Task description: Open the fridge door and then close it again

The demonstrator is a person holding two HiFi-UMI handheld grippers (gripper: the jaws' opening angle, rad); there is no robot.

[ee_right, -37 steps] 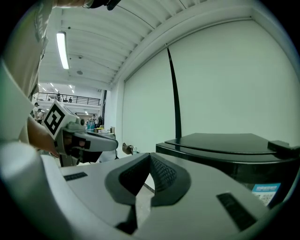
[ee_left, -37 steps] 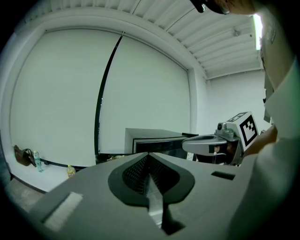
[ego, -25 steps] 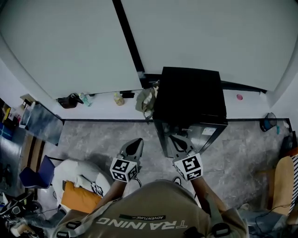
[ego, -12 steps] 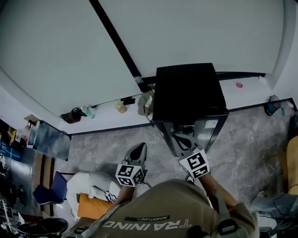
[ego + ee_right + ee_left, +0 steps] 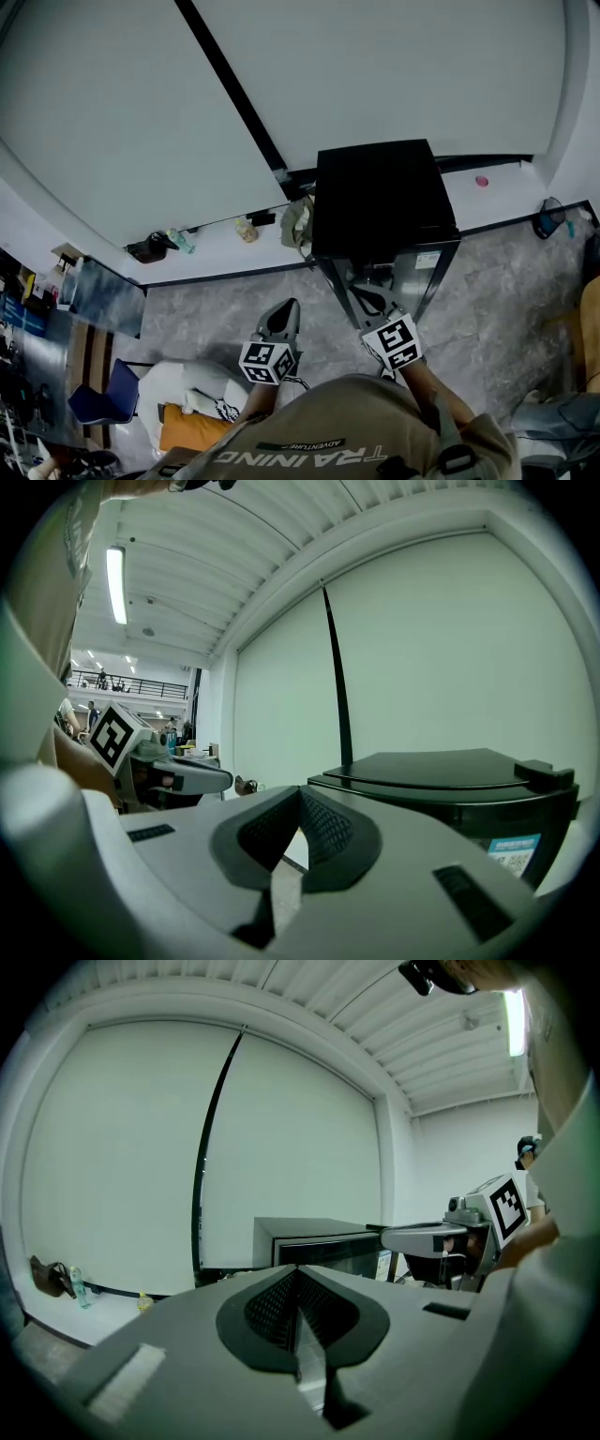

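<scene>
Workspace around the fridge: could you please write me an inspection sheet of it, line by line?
surface: grey floor; white ledge along the wall.
job's things: black fridge, door looks shut.
clutter: dark bag, bottle, green bag beside fridge, pink thing, all on ledge; blue chair.
grippers: left claw shut, empty; right claw shut, empty, near fridge front.
cables: nothing seen.
surroundings: white wall with dark seam.

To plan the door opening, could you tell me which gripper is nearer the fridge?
The right gripper: it sits right at the black fridge front, while the left gripper hangs over the floor off to the side.
</scene>
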